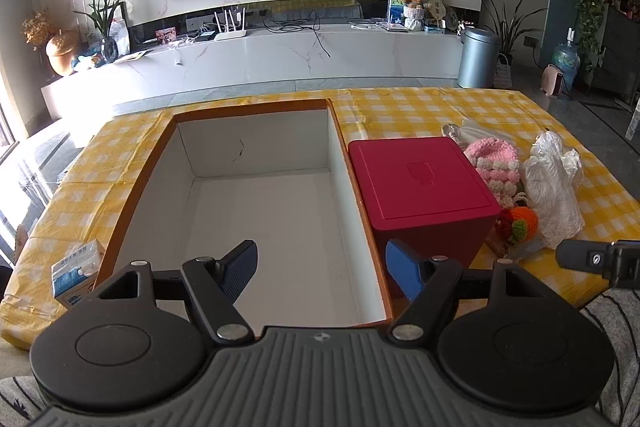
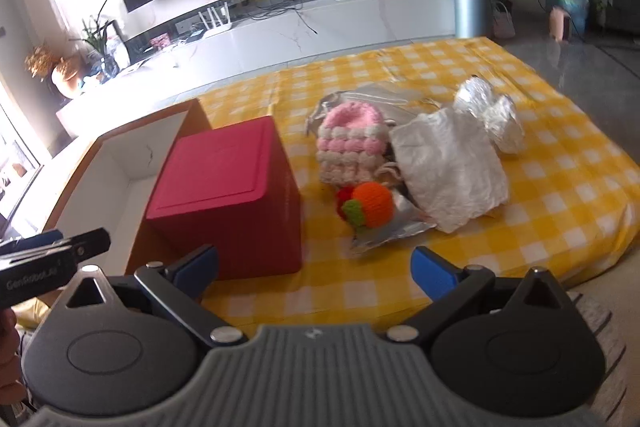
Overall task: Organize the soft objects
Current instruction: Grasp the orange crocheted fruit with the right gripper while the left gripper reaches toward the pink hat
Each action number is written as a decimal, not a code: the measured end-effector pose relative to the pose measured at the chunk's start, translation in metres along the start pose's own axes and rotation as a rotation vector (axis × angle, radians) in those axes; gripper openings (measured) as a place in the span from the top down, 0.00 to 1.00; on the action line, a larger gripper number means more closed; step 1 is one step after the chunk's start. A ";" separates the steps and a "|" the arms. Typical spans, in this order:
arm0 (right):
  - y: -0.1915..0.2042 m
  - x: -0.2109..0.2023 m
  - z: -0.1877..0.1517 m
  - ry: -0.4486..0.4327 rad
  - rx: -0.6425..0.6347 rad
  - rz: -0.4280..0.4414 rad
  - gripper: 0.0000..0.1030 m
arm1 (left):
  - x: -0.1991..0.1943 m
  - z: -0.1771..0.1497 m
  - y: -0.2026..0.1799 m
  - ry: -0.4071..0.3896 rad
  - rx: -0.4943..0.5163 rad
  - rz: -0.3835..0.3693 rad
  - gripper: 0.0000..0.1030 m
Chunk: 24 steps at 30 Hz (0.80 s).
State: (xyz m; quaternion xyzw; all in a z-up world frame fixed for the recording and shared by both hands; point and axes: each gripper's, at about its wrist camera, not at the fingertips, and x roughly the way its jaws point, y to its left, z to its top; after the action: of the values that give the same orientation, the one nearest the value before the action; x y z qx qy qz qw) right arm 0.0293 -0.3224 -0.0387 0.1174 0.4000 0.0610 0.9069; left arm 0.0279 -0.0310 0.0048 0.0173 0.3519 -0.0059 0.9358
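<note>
Both our grippers wide, empty: left gripper [image 1: 322, 269] over open box [image 1: 256, 115], right gripper [image 2: 316, 271] short of knitted orange toy [image 2: 370, 205]. Toy rests on foil sheet [image 2: 384, 233], touching plastic bag [image 2: 452, 167]: we risk pinching foil or bag too, or bumping red box [image 2: 228, 187].

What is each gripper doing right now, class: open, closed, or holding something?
Left gripper: open, holding nothing, over the empty box.
Right gripper: open, holding nothing, above the checked cloth.
</note>
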 end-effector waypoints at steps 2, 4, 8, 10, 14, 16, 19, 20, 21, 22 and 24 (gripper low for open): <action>-0.019 0.006 0.011 0.020 0.044 -0.004 0.03 | 0.001 0.004 -0.004 0.005 0.015 -0.009 0.16; -0.032 0.017 0.022 0.037 0.064 0.018 0.03 | 0.003 0.009 -0.009 0.008 0.027 -0.012 0.16; -0.043 0.051 0.038 0.082 0.058 0.050 0.03 | 0.007 0.017 -0.018 0.008 0.055 -0.010 0.16; -0.037 0.070 0.042 0.095 0.004 0.035 0.08 | 0.011 0.022 -0.024 0.010 0.086 -0.010 0.16; -0.026 0.103 0.042 0.129 -0.061 -0.023 0.25 | 0.021 0.032 -0.033 0.011 0.129 0.003 0.16; -0.029 0.116 0.042 0.139 -0.045 -0.039 0.27 | 0.028 0.037 -0.040 0.011 0.152 -0.006 0.16; -0.029 0.129 0.040 0.153 -0.057 -0.059 0.28 | 0.035 0.043 -0.046 0.007 0.172 -0.038 0.16; -0.028 0.132 0.040 0.157 -0.067 -0.063 0.34 | 0.038 0.045 -0.049 0.006 0.181 -0.047 0.16; -0.029 0.136 0.039 0.164 -0.074 -0.064 0.35 | 0.040 0.046 -0.051 0.007 0.187 -0.052 0.16; -0.031 0.139 0.039 0.178 -0.064 -0.054 0.37 | 0.043 0.048 -0.054 0.009 0.192 -0.054 0.16; -0.037 0.143 0.038 0.184 -0.014 -0.034 0.43 | 0.046 0.050 -0.059 0.008 0.198 -0.061 0.16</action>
State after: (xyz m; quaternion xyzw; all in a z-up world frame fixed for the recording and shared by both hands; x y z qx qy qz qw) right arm 0.1545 -0.3349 -0.1254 0.0983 0.4833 0.0588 0.8679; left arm 0.0946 -0.0917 0.0104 0.0991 0.3536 -0.0693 0.9275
